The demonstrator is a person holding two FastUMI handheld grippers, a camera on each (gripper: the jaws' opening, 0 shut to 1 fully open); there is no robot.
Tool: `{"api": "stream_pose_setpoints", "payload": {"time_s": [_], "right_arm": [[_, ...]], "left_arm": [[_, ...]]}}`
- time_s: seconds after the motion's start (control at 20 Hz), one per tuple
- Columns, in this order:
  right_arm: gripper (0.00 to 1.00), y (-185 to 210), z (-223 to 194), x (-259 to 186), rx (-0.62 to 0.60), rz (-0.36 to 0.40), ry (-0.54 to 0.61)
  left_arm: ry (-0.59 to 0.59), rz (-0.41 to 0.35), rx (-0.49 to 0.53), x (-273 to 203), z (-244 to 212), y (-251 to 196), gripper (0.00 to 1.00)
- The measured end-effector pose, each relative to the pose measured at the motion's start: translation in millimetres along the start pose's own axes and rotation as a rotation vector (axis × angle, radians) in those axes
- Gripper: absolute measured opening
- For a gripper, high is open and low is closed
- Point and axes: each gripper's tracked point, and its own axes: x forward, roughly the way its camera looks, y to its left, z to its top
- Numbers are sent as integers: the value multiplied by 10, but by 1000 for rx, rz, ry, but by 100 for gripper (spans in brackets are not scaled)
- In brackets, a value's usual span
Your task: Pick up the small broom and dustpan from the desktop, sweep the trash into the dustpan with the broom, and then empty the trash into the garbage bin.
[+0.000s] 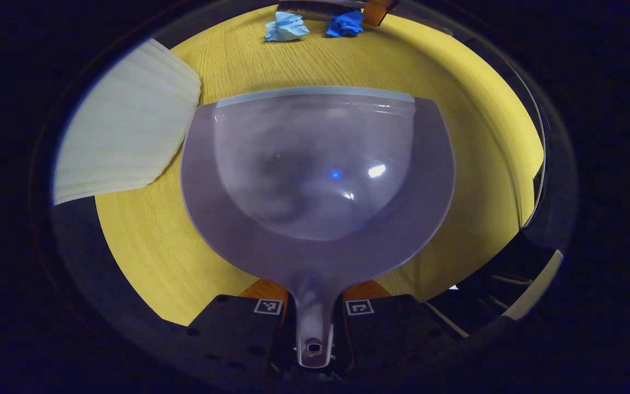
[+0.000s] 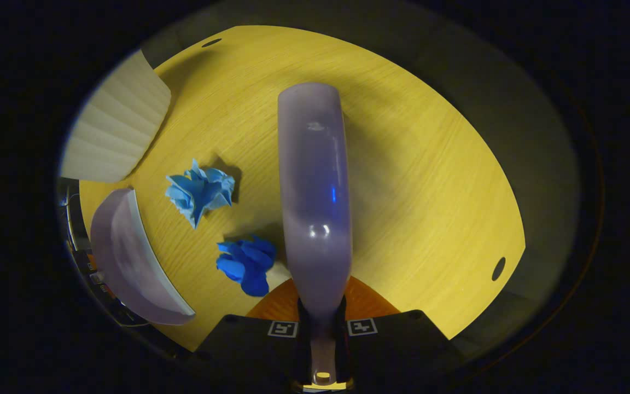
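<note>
Left gripper is clamped on the dustpan handle, right gripper on the broom handle. Both blue paper wads sit on the counter between broom and dustpan, unswept. The ribbed white thing beyond is probably the bin.

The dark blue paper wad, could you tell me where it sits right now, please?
In the right gripper view the dark blue paper wad lies on the yellow desktop, just left of the broom, between the dustpan and the light blue wad.
</note>
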Motion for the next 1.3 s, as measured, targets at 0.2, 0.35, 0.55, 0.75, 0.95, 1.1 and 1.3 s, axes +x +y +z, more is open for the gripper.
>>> {"api": "stream_pose_setpoints", "payload": {"time_s": [0.2,0.35,0.55,0.75,0.95,1.1,1.3], "right_arm": [[17,319,-178,3,-171,68,47],[18,581,-409,2,-386,108,104],[18,1180,-929,-161,-464,332,207],[18,1525,-1298,-295,-471,498,280],[18,1518,-1225,-345,-250,539,170],[18,1268,-1240,-518,-44,441,57],[18,1011,-1441,-778,276,415,-211]], "left_arm": [[-5,-1,31,-9,3,28,27],[-15,13,65,6,-3,53,26],[-46,26,82,24,4,48,26],[-59,52,155,86,-60,97,26],[-125,70,117,73,5,82,25],[-244,88,98,43,112,70,26],[-382,109,87,-38,84,91,25]]}}
